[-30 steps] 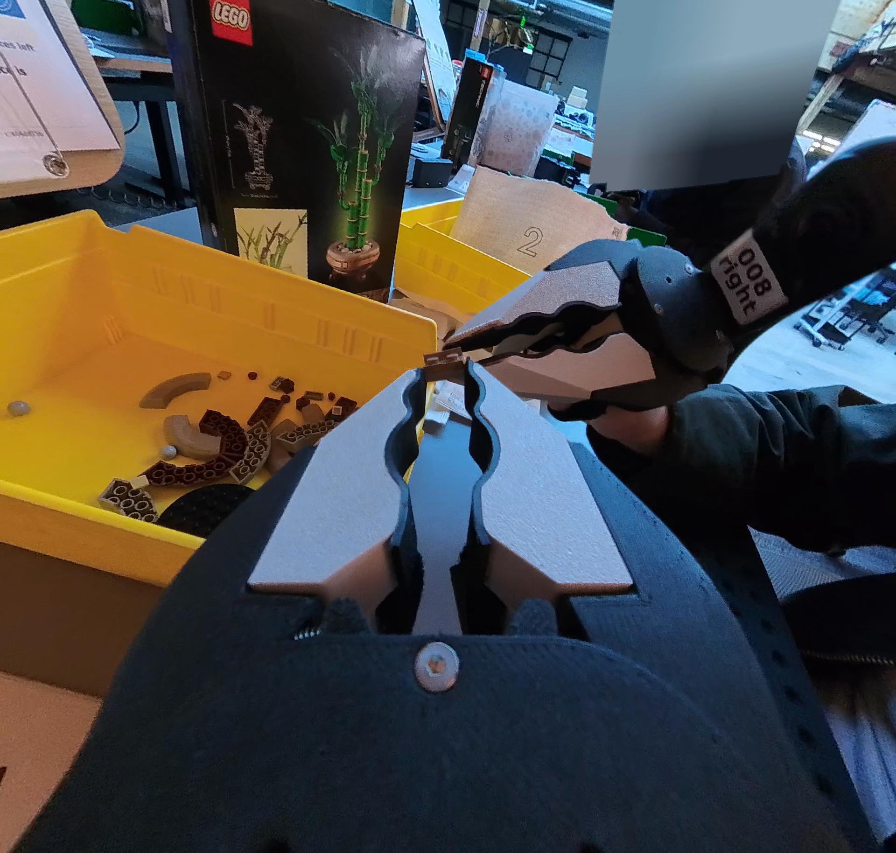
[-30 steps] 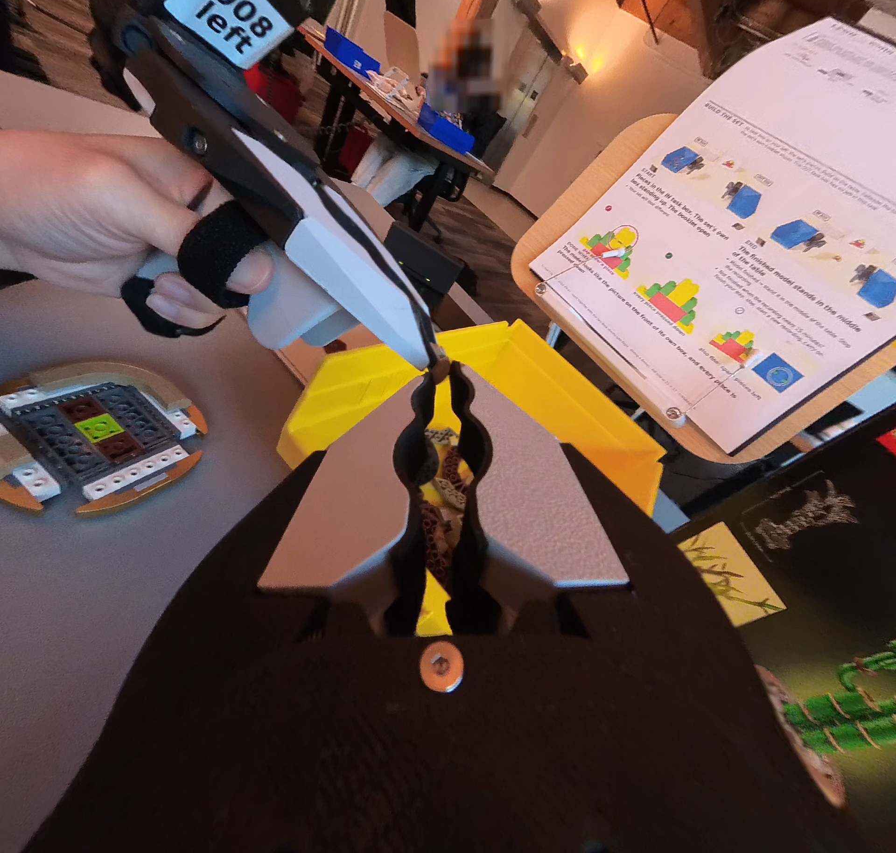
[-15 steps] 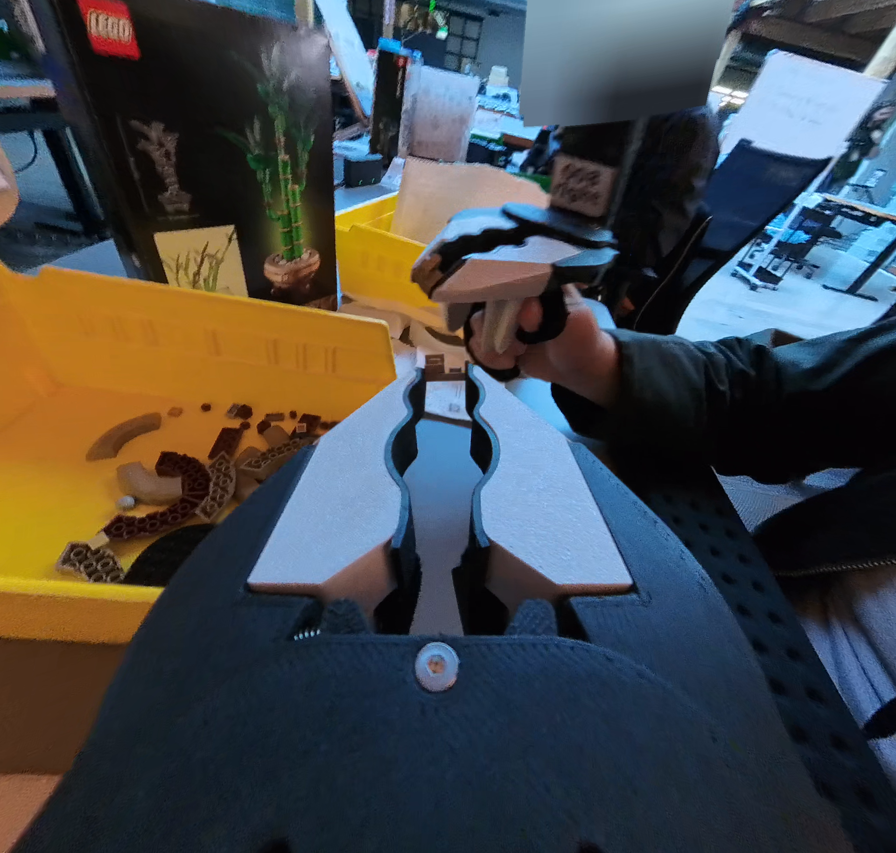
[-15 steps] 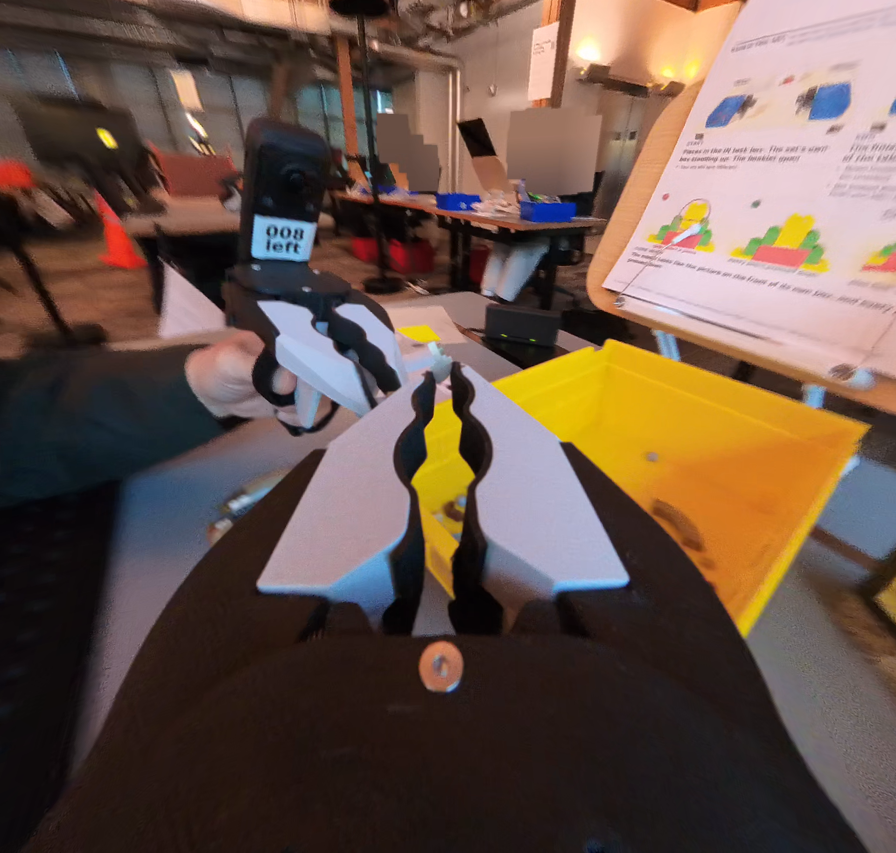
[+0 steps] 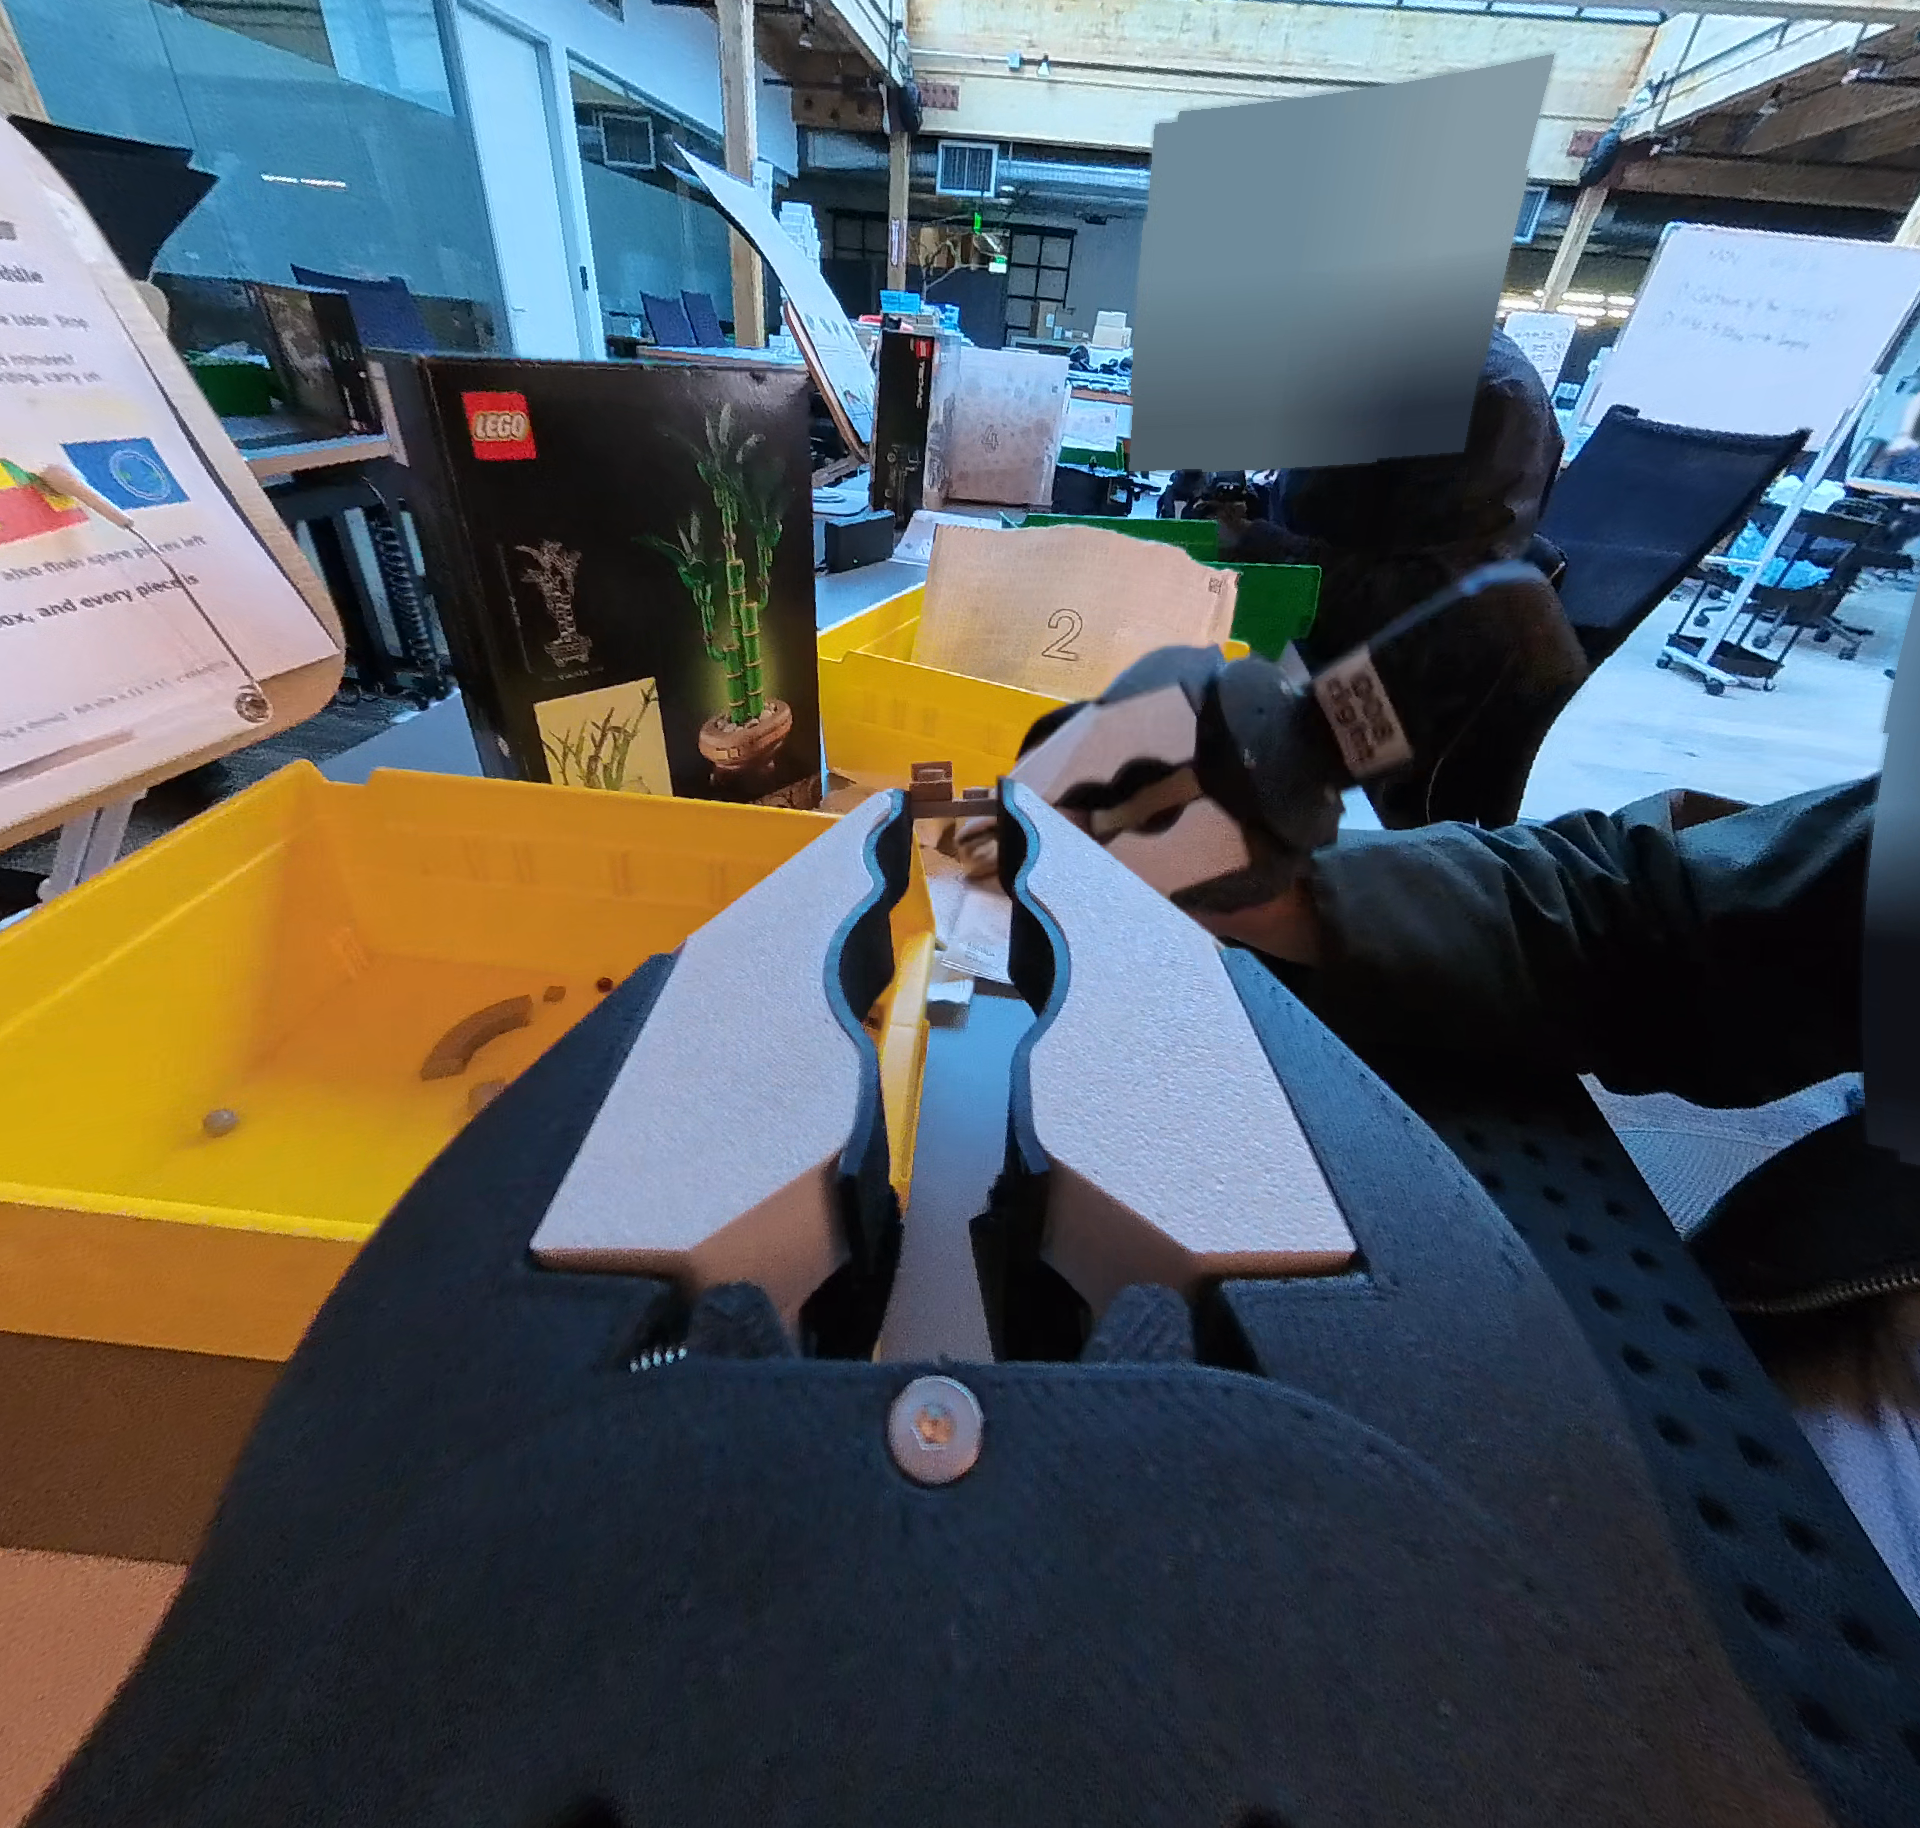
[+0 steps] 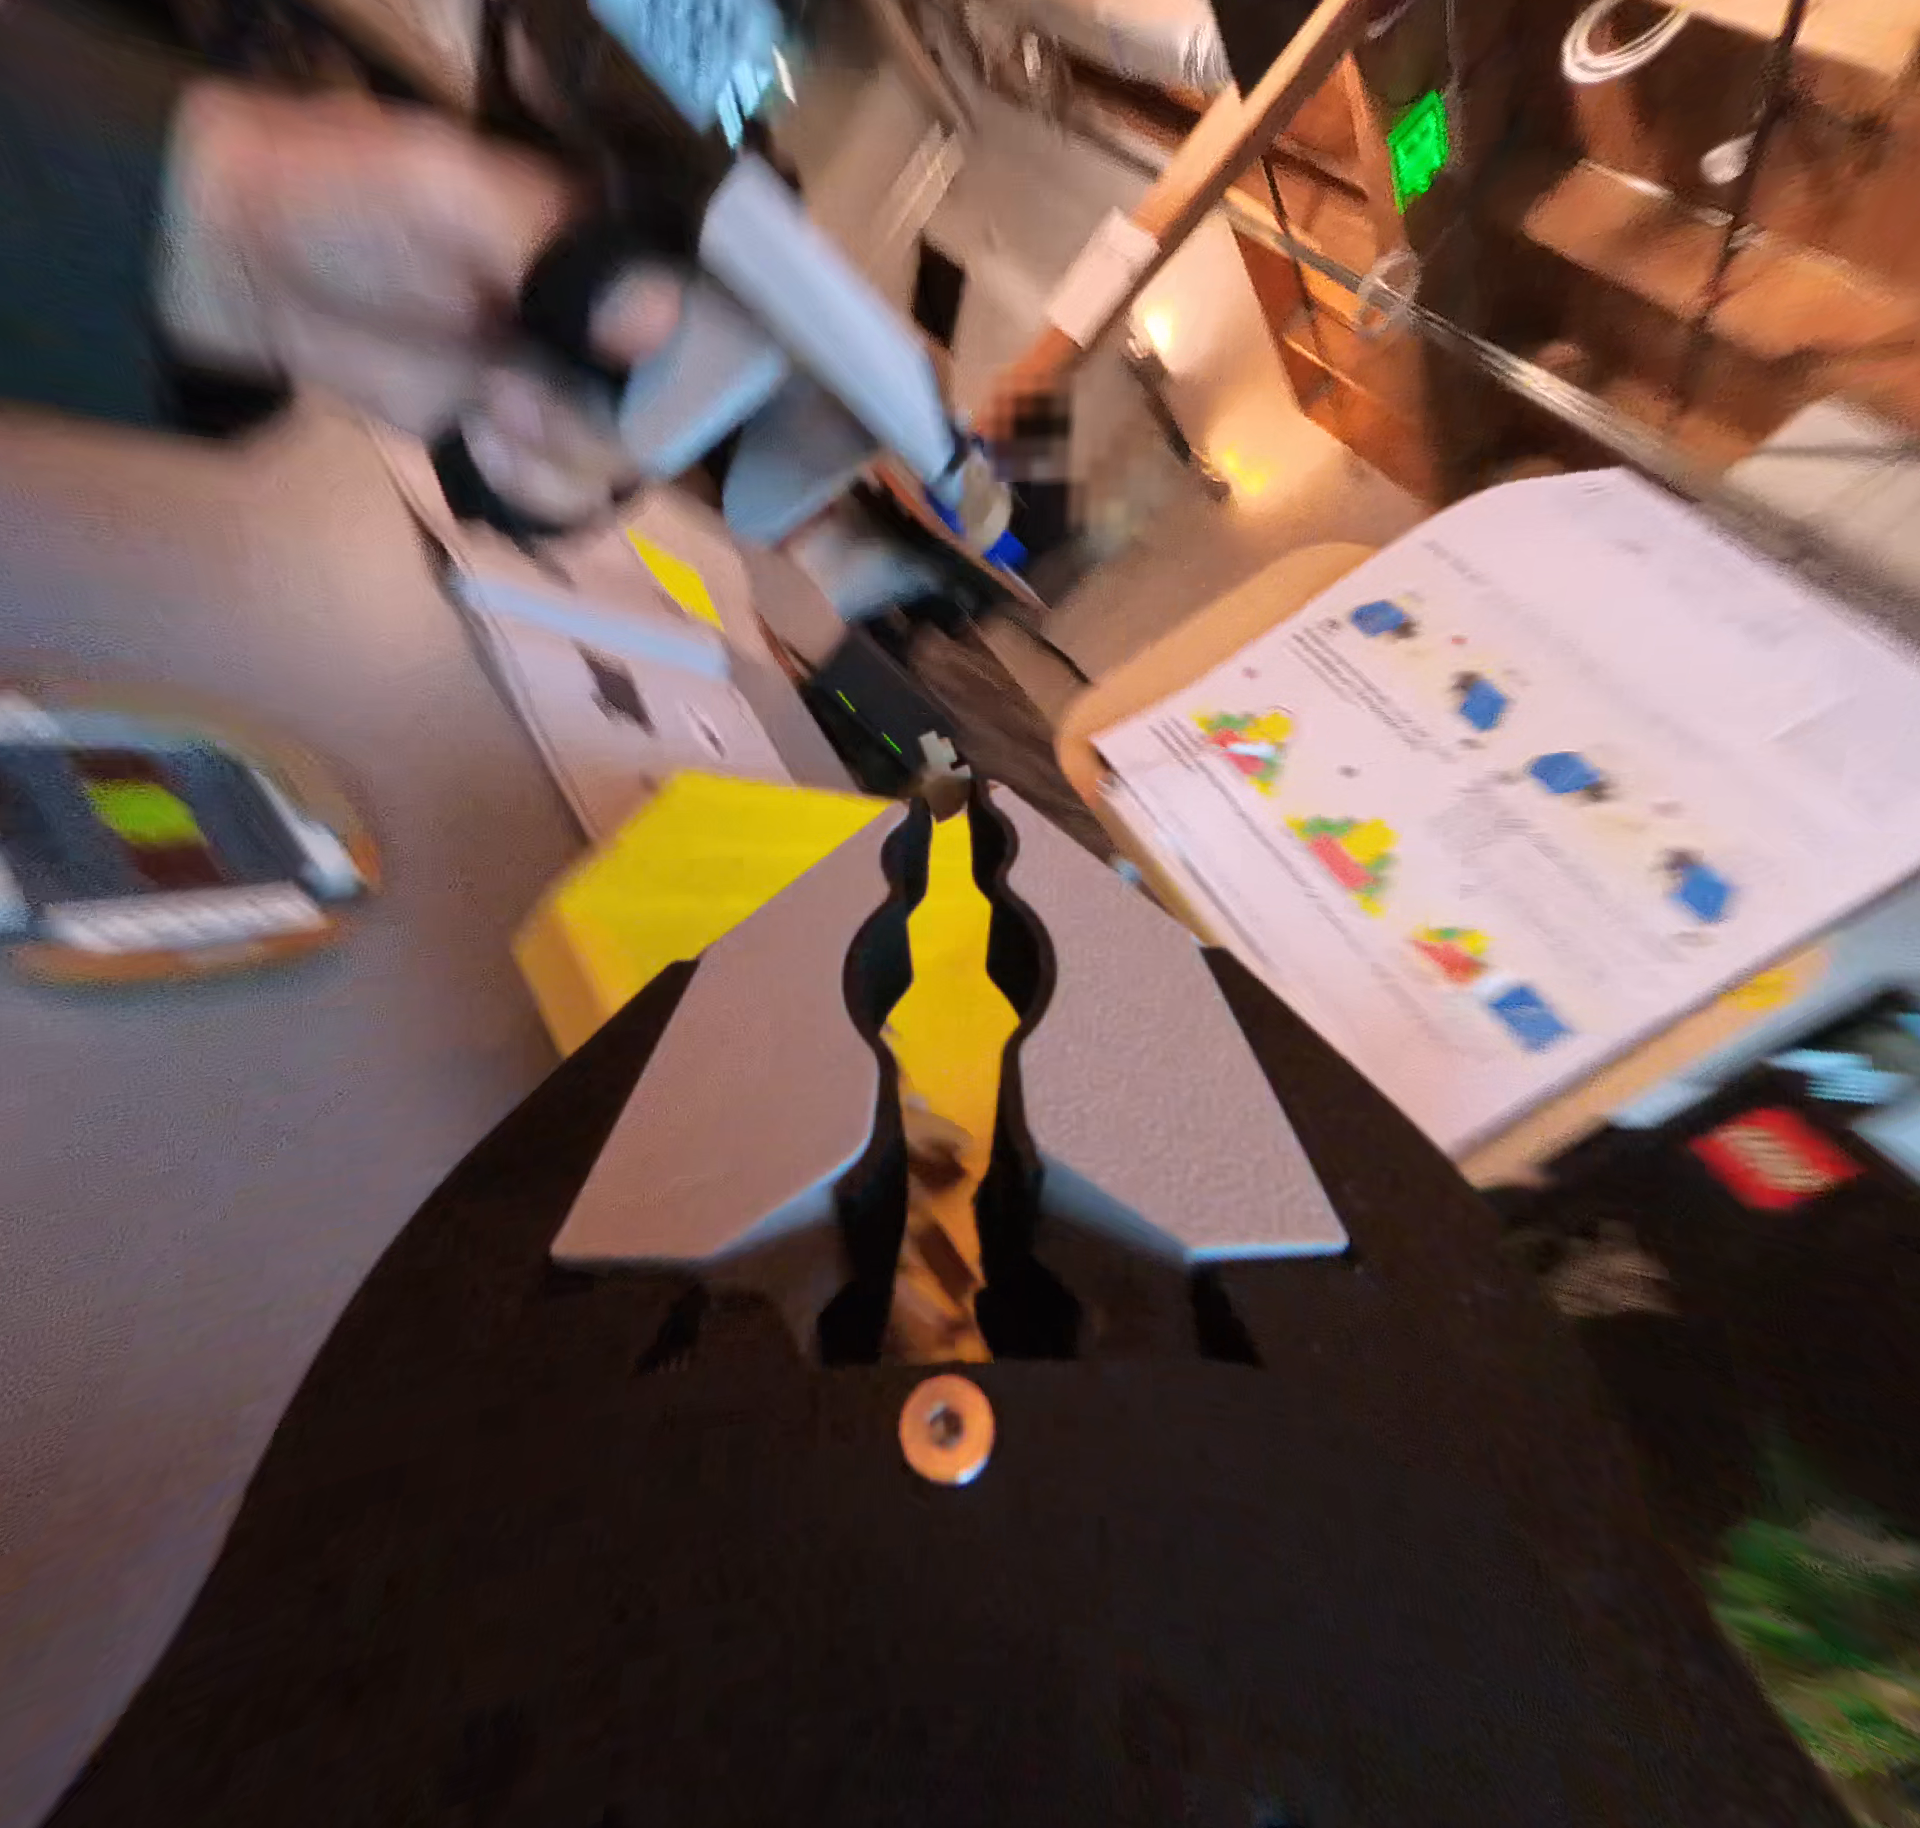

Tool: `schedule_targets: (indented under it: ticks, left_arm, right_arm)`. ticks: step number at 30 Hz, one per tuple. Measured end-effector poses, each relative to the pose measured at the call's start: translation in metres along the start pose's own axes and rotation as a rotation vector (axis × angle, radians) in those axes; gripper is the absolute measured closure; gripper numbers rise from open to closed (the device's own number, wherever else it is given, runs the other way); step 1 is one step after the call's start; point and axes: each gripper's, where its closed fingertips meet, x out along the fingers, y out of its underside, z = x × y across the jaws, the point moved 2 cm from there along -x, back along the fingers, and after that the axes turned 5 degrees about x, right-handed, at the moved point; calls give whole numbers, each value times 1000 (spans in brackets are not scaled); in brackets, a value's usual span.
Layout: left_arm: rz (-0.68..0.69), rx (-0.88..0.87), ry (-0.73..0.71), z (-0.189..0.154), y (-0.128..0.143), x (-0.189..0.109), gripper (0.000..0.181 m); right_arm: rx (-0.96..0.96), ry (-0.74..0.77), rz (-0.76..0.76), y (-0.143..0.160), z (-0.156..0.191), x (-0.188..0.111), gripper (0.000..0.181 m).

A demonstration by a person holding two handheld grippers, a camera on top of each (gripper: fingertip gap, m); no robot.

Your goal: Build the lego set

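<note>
Left gripper (image 5: 951,804): jaws nearly together, pinching a small brown lego plate (image 5: 943,789) across the fingertips; one stud stands up at its left end. The piece is held in the air above the near right corner of the yellow bin (image 5: 312,947).

Right gripper (image 6: 943,799): jaws narrowed to a thin gap, clamped on a small pale lego piece (image 6: 940,768) at the very tips. The right wrist view is motion-blurred, so the piece's shape cannot be told. In the left wrist view the right gripper (image 5: 1049,812) sits just right of the left fingertips, close by the brown plate; contact cannot be told.

Bin contents: a curved brown piece (image 5: 475,1032) and a few small round bits on the floor, with the rest of the floor bare. Bin walls stand high on all visible sides.

The partly built round base (image 6: 166,833), with grey plates and a lime tile at centre, lies on the grey table (image 6: 260,1155), well apart from both grippers, with bare table around it.

Behind the bin stand the lego box (image 5: 623,573) upright, an instruction sheet on a board (image 6: 1507,791) and a second yellow bin (image 5: 894,698) holding a numbered paper bag (image 5: 1070,615).
</note>
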Motion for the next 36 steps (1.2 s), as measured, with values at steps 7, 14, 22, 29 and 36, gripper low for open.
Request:
schedule_targets:
  ticks: [7,14,22,29,36]
  left_arm:
    - [91,20,1,3,12,-1,167]
    - [194,-37,136,-13,31,8,166]
    - [194,-125,195,-21,38,16,167]
    - [201,-151,202,-21,42,19,167]
    - [201,-131,181,-21,43,23,166]
  right_arm:
    - [63,90,349,65,-7,19,148]
    - [65,-8,53,9,6,8,151]
    - [-113,43,32,-11,19,8,159]
    - [-221,51,61,-10,27,10,172]
    - [-216,76,89,-10,26,12,174]
